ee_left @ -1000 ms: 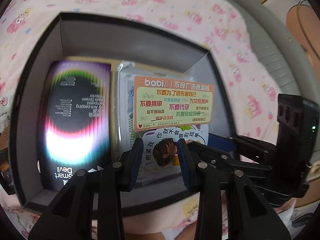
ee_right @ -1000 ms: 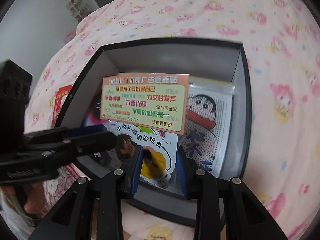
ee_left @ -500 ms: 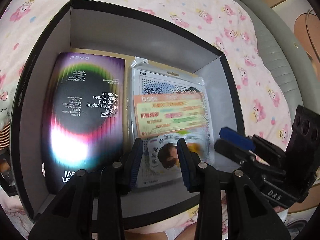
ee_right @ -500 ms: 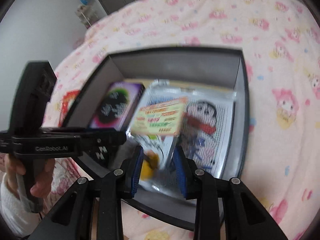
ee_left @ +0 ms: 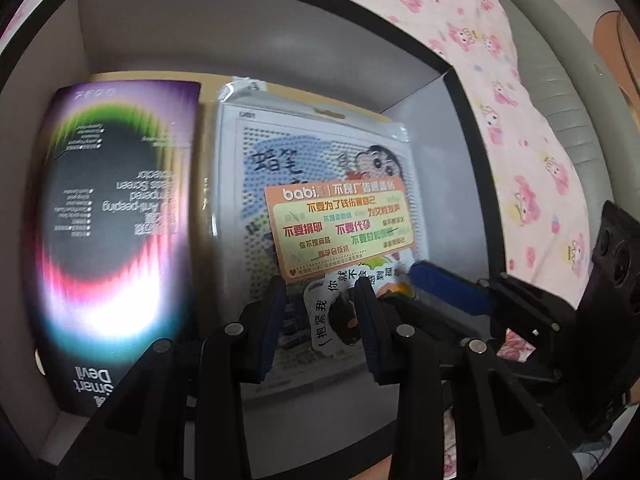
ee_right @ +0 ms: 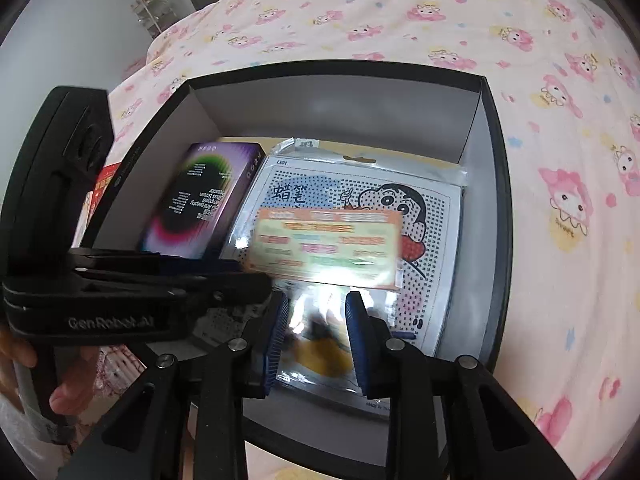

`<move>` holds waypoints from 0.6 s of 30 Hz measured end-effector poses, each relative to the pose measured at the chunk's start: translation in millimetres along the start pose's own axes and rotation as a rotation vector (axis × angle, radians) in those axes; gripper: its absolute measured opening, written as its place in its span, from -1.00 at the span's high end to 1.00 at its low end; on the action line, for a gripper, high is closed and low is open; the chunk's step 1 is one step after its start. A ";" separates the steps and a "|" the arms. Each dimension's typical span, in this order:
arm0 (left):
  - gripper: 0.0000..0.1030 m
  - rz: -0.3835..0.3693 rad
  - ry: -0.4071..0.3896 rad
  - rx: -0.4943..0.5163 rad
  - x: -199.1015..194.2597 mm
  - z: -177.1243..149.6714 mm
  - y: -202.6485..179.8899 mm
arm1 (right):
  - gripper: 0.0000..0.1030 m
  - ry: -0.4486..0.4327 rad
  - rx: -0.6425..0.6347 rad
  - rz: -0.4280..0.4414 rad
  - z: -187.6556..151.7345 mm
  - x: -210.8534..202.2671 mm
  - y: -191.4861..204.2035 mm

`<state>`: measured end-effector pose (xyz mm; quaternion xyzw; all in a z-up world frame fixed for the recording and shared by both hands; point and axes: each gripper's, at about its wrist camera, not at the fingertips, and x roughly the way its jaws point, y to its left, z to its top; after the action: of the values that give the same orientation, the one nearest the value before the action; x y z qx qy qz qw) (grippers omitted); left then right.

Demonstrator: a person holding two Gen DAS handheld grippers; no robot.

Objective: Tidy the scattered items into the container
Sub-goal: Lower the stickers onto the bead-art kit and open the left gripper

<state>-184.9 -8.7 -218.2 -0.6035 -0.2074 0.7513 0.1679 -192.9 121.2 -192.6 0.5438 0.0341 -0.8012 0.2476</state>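
Observation:
A black open box (ee_left: 256,52) (ee_right: 496,208) lies on the bed. Inside are a purple screen-protector box (ee_left: 116,232) (ee_right: 200,200) at left and a bagged cartoon bead sheet (ee_left: 320,152) (ee_right: 400,200) at right. An orange sticker pack (ee_left: 340,228) (ee_right: 326,246) with a cartoon sticker below it lies on the bead sheet. My left gripper (ee_left: 320,320) and my right gripper (ee_right: 314,336) both straddle its near end, low inside the box. Both are partly open; whether the pads touch the pack is unclear. The right gripper's blue finger (ee_left: 448,286) reaches in from the right.
The pink cartoon bedsheet (ee_right: 440,16) surrounds the box. A red item (ee_right: 102,188) lies outside the box's left wall. A grey padded edge (ee_left: 560,92) runs along the bed's right side. A hand (ee_right: 68,384) holds the left gripper's handle.
Both grippers have moved down into the box with the sticker pack, which was held up a second ago and now lies on the bead sheet.

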 end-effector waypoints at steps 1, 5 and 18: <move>0.33 -0.014 -0.017 -0.013 -4.3 -0.2 1.7 | 0.51 0.001 -0.002 0.008 -0.5 -0.9 -0.1; 0.33 -0.009 -0.063 -0.060 -17.9 -1.2 12.5 | 0.51 0.002 0.027 0.056 2.7 -0.6 -6.7; 0.36 -0.162 0.054 -0.049 12.7 5.6 5.5 | 0.53 0.099 0.062 0.069 -1.1 16.8 -2.7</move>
<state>-193.1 -7.6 -230.6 -0.6089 -0.2695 0.7133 0.2187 -198.0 117.9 -208.5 0.5910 0.0024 -0.7649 0.2561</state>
